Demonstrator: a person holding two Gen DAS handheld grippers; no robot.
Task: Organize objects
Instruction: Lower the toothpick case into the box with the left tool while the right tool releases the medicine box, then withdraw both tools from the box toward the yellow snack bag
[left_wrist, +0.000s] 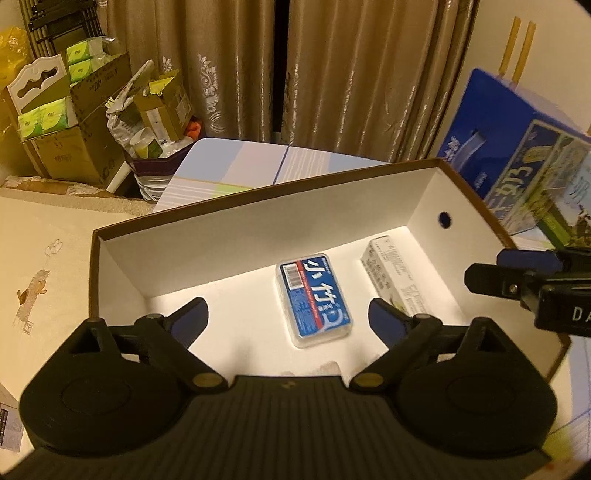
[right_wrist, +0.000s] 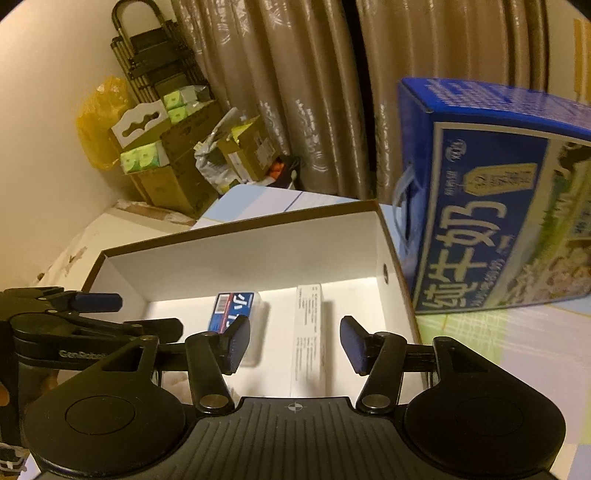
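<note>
Box (left_wrist: 266, 206) holds blue case (left_wrist: 313, 300) mid-floor, white carton (left_wrist: 391, 273) beside it near right wall. Left gripper (left_wrist: 288, 321), right gripper (right_wrist: 294, 344) — both spread, empty, above box. I judge placing done; next I need another item — none in reach visible.

Matt cardboard box (left_wrist: 229, 236), glossy plastic case (left_wrist: 313, 299)

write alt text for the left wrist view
Open left tongs hover over a brown cardboard box with white interior holding a blue-labelled clear plastic case and a long white carton. A large blue milk carton stands beyond, at right.
</note>
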